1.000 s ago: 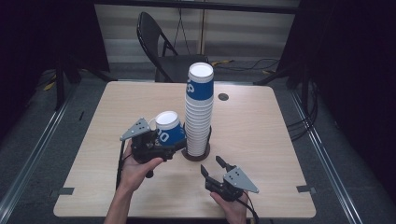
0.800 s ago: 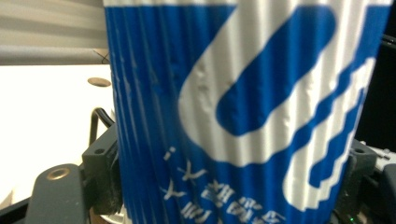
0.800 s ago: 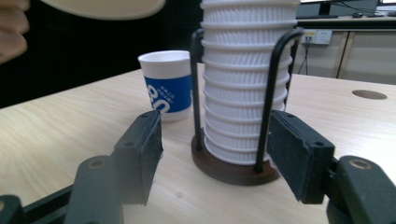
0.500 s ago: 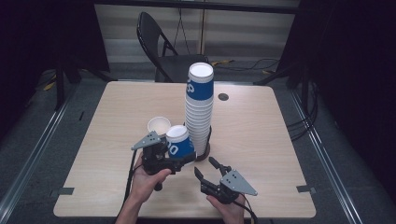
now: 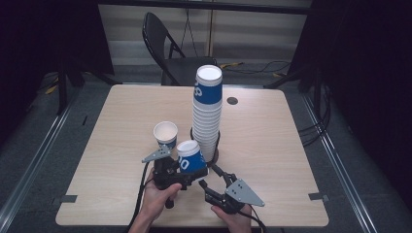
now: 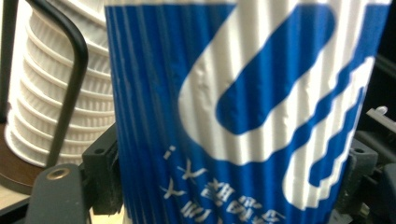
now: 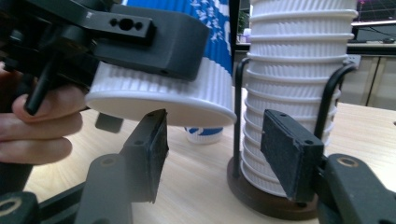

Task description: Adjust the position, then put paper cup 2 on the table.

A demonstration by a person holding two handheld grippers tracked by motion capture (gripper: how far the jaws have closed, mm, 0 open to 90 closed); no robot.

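One lone cup (image 5: 165,134), plain from above; hidden behind the held cup (image 6: 243,116).

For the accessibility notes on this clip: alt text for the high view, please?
A person's left gripper holds a blue cup tilted above a wooden table, beside a tall cup stack in a wire holder. The right gripper points open jaws at it; another cup stands behind.

Loose cups (image 5: 165,134) — two; cup stack (image 5: 207,114) — one; grippers (image 5: 187,170) — two.
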